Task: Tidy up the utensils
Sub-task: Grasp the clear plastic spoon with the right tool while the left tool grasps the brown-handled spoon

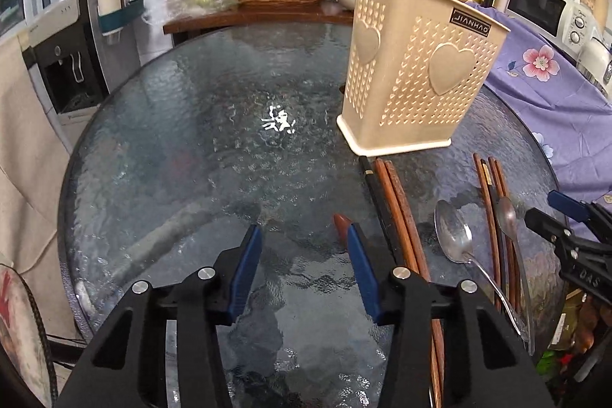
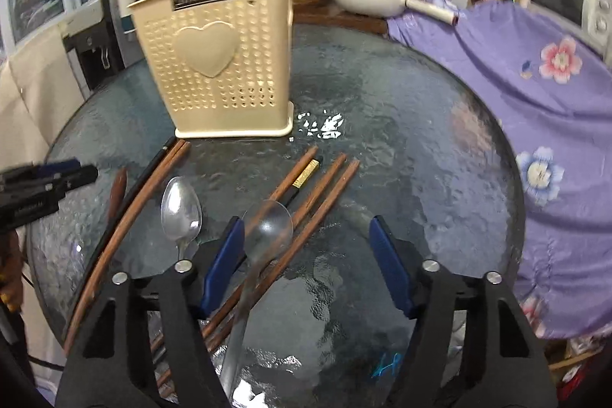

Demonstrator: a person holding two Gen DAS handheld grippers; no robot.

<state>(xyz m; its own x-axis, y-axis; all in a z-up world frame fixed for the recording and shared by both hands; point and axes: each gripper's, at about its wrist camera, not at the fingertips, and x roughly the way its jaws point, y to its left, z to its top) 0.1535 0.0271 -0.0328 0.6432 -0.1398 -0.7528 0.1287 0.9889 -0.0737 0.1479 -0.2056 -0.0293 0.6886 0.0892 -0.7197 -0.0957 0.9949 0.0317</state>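
Lying lengthwise on the round textured-glass table (image 1: 183, 148), the wooden chopsticks (image 2: 325, 190) and steel spoons (image 2: 181, 209) point their ends toward the perforated beige plastic utensil holder (image 2: 218, 64), whose inside is hidden. The left gripper (image 1: 304, 236) and right gripper (image 2: 306, 232) are both parted, gripping nothing.

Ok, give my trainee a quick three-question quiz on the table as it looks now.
1. True or false: the holder stands upright.
2. How many metal spoons lie on the table? A) one B) two C) four
3. What is between the pads of the right hand-held gripper?

Key: 1 true. 2 B: one spoon and another. 3 The second spoon and some chopsticks, not gripped.
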